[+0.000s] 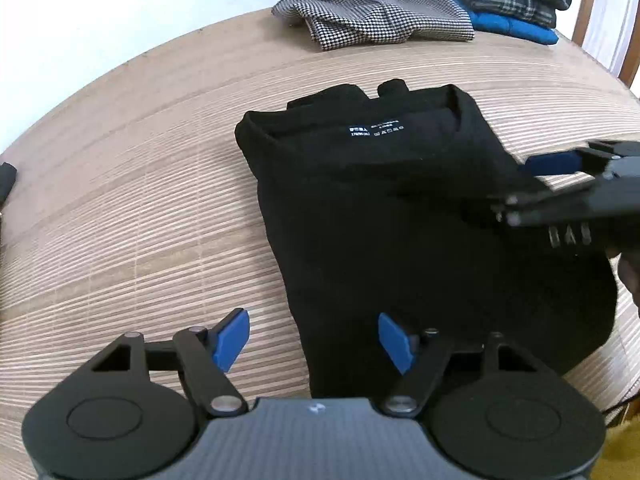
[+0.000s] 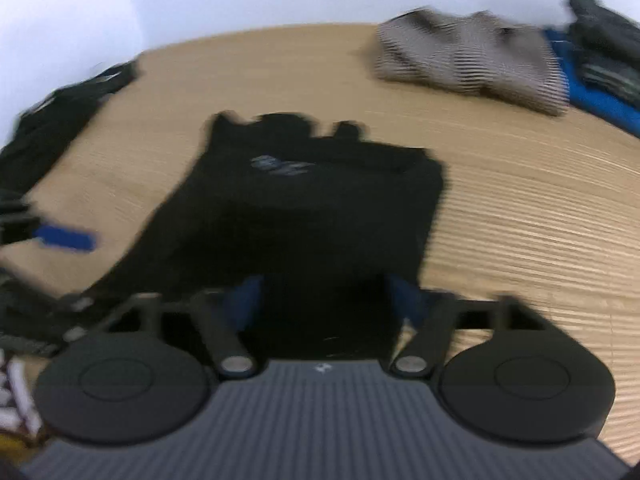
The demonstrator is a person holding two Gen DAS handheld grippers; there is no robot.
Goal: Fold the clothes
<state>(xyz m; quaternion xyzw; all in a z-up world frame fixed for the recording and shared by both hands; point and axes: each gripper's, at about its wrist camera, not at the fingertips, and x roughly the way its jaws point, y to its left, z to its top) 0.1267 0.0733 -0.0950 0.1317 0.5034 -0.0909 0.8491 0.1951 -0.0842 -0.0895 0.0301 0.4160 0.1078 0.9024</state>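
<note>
Two claws, left claw (image 1: pixel 314 342) and right claw (image 2: pixel 326 300), gape wide and empty over the black shirt (image 1: pixel 400 208), lying narrow on the desk (image 1: pixel 140 200); a final crosswise fold probably remains.

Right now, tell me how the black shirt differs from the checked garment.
The black shirt is plain, the checked garment houndstooth. The black shirt lies near both grippers, sides folded in; the checked garment sits at the table's far edge beside a blue and dark pile. Both are folded and rest on the table.
</note>
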